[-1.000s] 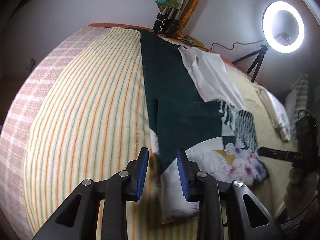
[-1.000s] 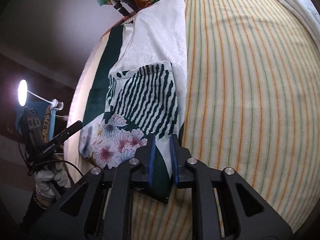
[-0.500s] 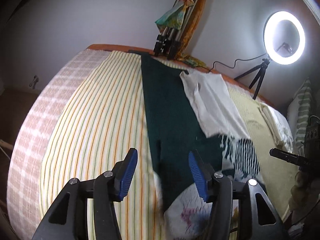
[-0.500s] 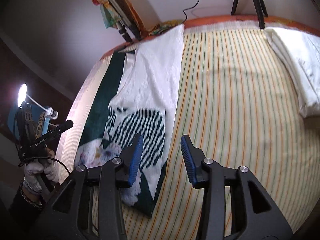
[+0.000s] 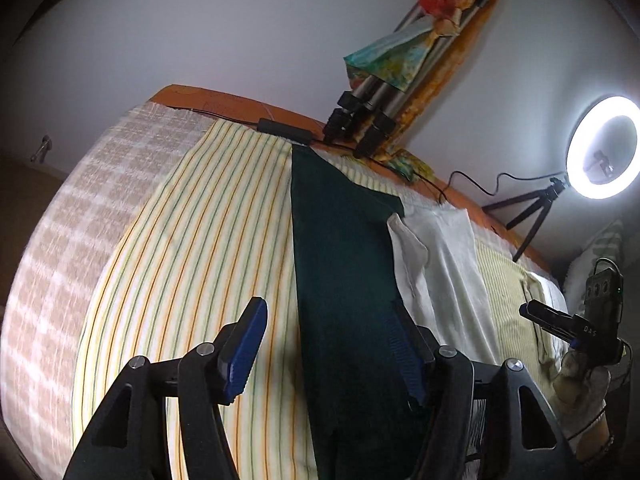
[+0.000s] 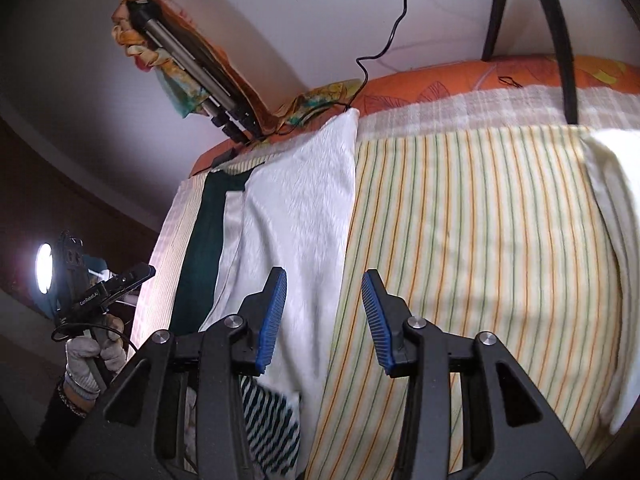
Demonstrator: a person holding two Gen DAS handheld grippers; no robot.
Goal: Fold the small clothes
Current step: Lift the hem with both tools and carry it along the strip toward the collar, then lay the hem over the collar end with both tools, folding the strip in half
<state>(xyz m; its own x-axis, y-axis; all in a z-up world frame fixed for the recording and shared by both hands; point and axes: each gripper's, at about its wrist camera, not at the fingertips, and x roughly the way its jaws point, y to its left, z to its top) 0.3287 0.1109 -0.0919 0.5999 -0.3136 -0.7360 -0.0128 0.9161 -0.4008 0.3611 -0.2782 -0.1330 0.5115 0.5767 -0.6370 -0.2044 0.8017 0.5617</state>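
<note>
A long dark green cloth (image 5: 340, 264) lies on the striped bed sheet (image 5: 208, 232), with a white cloth (image 5: 444, 264) beside it on the right. My left gripper (image 5: 324, 344) is open and empty, raised above the green cloth's near part. In the right wrist view the white cloth (image 6: 296, 224) and the green cloth (image 6: 204, 232) run away from me, and a patterned black-striped garment (image 6: 272, 424) shows below my fingers. My right gripper (image 6: 324, 316) is open and empty, over the white cloth's right edge.
A folded tripod wrapped in coloured fabric (image 5: 380, 104) leans at the bed's far edge. A ring light (image 5: 604, 148) stands at the right. A white folded item (image 6: 616, 248) lies at the sheet's right. A tripod leg (image 6: 560, 40) and cable cross the far edge.
Both grippers opened and let go of the patterned garment, then lifted and tilted up, so the garment has dropped nearly out of both views.
</note>
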